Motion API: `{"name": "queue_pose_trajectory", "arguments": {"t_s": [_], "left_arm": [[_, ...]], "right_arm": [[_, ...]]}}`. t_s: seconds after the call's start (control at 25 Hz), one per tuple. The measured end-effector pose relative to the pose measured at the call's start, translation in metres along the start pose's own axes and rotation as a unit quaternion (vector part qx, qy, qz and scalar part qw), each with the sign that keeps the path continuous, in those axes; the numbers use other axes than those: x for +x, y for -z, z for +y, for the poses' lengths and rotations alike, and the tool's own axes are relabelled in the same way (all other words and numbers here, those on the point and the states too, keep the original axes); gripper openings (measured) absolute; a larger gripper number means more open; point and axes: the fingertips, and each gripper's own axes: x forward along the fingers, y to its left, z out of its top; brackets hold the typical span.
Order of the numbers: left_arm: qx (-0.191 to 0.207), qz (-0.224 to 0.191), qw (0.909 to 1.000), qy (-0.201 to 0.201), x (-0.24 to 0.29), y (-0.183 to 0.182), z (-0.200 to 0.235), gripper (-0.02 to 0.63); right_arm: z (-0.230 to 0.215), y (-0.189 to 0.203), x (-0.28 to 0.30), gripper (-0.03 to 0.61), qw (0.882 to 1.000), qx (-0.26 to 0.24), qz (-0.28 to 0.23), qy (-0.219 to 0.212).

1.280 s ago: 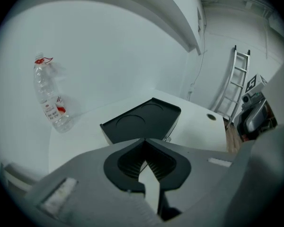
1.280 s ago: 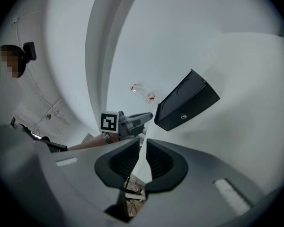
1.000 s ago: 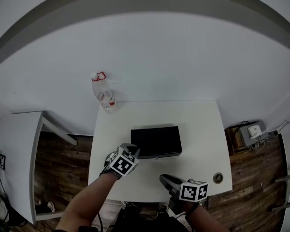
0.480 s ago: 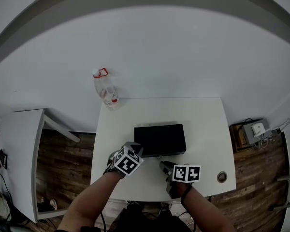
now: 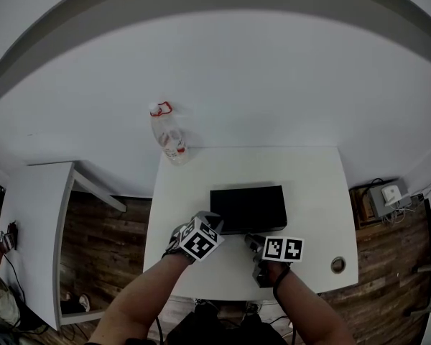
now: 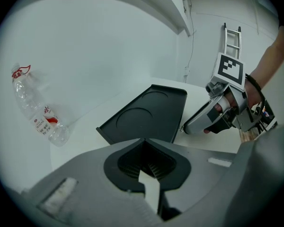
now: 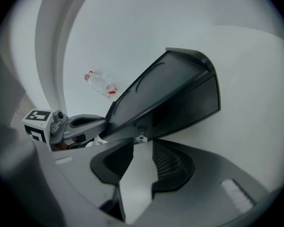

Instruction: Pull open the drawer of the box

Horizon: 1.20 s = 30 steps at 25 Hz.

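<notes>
- In the head view, the black box (image 5: 248,207) sat near the middle of the white worktop (image 5: 312,189), well apart from the plastic bottle (image 5: 169,136) at the far-left corner; your left tool (image 5: 210,220) was at the box's near-left corner; your right tool (image 5: 249,239) pointed at the middle of its front; nothing stuck out from that front, so I judged that the pull had not yet begun.
- In the left gripper view, the left tool's jaws were drawn together with nothing between them, and only a sliver of worktop showed behind; the box's flat top lay just ahead; the right tool's tip was at the box's front edge; I could not tell from here whether your left tool touched the box or only waited beside it.
- In the right gripper view, the right tool's jaws had just been opening and stood wide apart; the small metal knob (image 7: 141,137) on the drawer (image 7: 180,109) sat right at the mouth of the gap, just ahead of the pads and not yet between them; nothing was gripped; the drawer front lay flush with the box, so it looked fully closed; by my reckoning you had done the approach and the lining-up, and what was left was the work itself: easing forward until the knob was between the pads, closing on it, and drawing the drawer out toward you, likely with the left tool steadying the box.
</notes>
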Motion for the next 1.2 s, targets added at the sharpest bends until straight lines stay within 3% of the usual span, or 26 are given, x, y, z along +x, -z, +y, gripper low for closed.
{"name": "queue_pose_trajectory", "arguments": {"t_s": [0.48, 0.68, 1.2], "left_arm": [[-0.001, 0.005, 1.0, 0.006, 0.0, 0.0, 0.0, 0.005], [-0.001, 0.009, 0.9999, 0.014, 0.001, 0.0, 0.0, 0.005], [-0.002, 0.009, 0.9996, 0.028, 0.002, -0.001, -0.001, 0.005]], "right_arm": [[-0.002, -0.002, 0.013, 0.124, 1.0, 0.019, -0.005, -0.001], [0.003, -0.002, 0.016, 0.074, 1.0, 0.018, -0.005, -0.01], [0.003, 0.002, 0.011, 0.072, 0.999, 0.024, -0.023, -0.008]]}}
